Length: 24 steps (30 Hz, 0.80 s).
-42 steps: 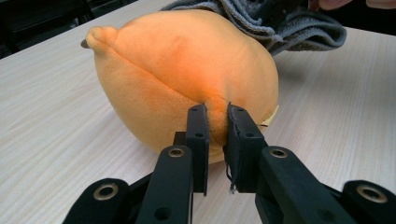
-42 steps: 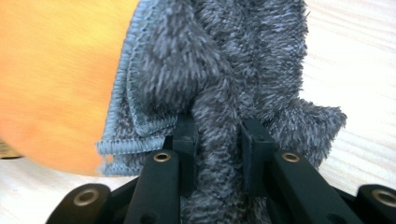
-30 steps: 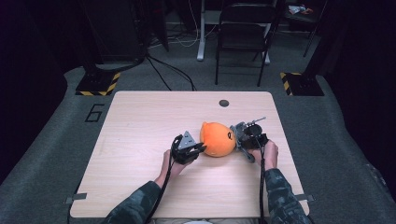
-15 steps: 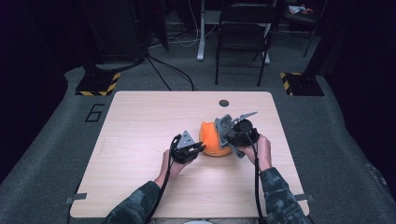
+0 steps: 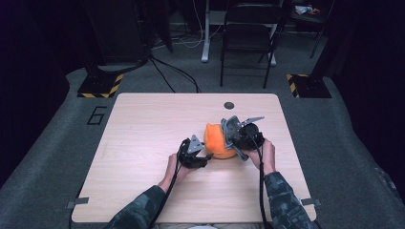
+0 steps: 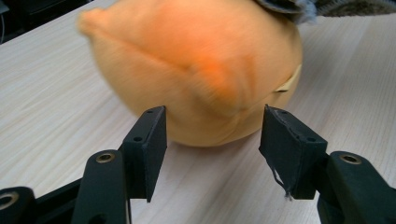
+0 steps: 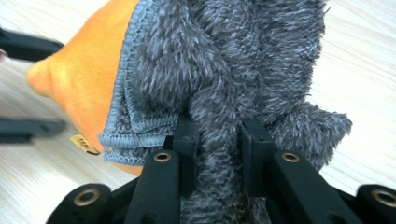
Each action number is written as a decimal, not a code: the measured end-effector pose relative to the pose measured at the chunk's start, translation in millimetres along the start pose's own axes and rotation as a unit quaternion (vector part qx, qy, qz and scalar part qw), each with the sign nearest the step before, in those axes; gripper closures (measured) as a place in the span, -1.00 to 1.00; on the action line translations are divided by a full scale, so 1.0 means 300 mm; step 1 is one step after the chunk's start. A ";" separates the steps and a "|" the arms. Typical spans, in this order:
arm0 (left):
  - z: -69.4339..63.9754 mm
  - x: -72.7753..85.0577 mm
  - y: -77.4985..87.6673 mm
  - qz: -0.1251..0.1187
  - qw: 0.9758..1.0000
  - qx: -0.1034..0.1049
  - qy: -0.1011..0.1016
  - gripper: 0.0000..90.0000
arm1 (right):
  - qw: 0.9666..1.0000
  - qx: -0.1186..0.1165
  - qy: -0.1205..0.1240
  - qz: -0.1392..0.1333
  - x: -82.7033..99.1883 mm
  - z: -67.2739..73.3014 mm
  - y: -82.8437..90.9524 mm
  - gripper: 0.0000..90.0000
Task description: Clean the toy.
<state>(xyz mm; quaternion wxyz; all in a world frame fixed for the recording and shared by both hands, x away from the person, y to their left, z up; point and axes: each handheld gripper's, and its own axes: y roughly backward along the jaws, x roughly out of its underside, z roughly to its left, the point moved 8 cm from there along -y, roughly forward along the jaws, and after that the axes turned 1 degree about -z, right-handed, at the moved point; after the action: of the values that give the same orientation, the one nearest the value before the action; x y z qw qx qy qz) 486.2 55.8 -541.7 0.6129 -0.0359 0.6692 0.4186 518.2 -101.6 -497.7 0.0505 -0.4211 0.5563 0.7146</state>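
Observation:
An orange plush ball (image 5: 216, 140) rests on the wooden table (image 5: 143, 143). My left gripper (image 5: 206, 160) is at its near left side. In the left gripper view the jaws (image 6: 212, 130) have just been opening and stand apart in front of the ball's (image 6: 196, 60) lower edge, with neither pad pressing on it. My right gripper (image 5: 235, 137) leans over the ball's right side. In the right gripper view it (image 7: 217, 135) is shut on a fold of fluffy grey cloth (image 7: 224, 60) that drapes over the orange ball (image 7: 88, 79).
A dark round grommet (image 5: 229, 105) sits near the table's far edge. Beyond the table stand a black chair (image 5: 248, 33) and two yellow-black striped stand bases (image 5: 98, 88) (image 5: 305, 86) on grey carpet.
My right gripper has moved left and up, bringing the grey cloth over the orange ball. The left hand has stayed in place beside the ball.

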 end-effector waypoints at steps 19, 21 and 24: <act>-0.005 -0.041 0.013 -0.013 0.999 -0.002 0.034 0.70 | 1.000 0.014 0.008 -0.013 -0.033 0.014 0.046 0.60; -0.001 -0.051 0.023 -0.016 0.999 0.002 0.038 0.71 | 1.000 0.013 0.008 -0.020 -0.045 0.019 0.066 0.60; 0.003 -0.059 0.035 -0.014 0.999 0.009 0.039 0.71 | 0.999 0.010 0.020 -0.038 -0.075 0.043 0.103 0.60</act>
<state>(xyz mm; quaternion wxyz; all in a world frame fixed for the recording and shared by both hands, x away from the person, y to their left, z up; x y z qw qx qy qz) 485.4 54.7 -521.2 0.5924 -0.0564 0.6959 0.4020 508.8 -93.4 -459.4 0.0709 -0.4560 0.5480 0.6977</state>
